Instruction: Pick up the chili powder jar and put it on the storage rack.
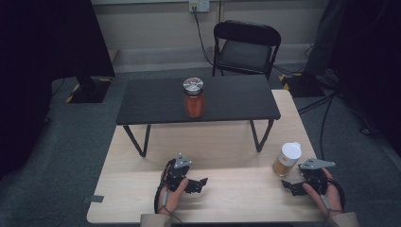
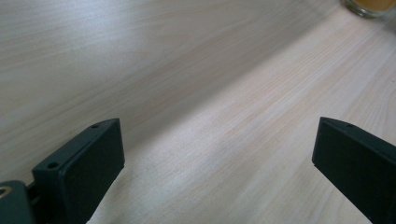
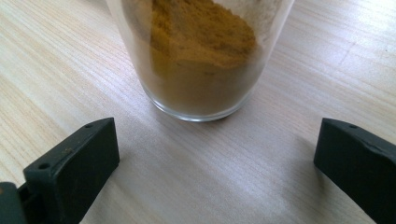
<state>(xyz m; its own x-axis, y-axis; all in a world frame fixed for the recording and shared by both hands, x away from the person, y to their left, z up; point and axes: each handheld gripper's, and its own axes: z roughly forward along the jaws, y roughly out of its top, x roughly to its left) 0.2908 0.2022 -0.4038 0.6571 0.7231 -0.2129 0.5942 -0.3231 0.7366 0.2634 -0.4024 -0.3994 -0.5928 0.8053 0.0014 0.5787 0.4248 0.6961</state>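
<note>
**Right gripper faces a spice jar, jaws spread**

A clear glass jar with a white lid, part-filled with yellow-brown powder point(image 1: 287, 159), stands near the right edge of the pale wooden table point(image 1: 227, 146). The right gripper point(image 1: 292, 186) sits just beside it on the person's side; in the right gripper view the jar point(image 3: 201, 56) rises ahead of the two black jaws, which stand wide apart and touch nothing. The left gripper point(image 1: 201, 183) rests low over the bare table top near the front middle, well apart from the jar, its jaws likewise spread and empty. A small dark low bench point(image 1: 156, 101) stands on the table's far half and carries a glass jar of orange-red contents with a metal lid point(image 1: 194, 97), possibly sauce or powder; the view is too coarse to tell. A black folding chair point(image 1: 246, 47) stands behind.
</note>
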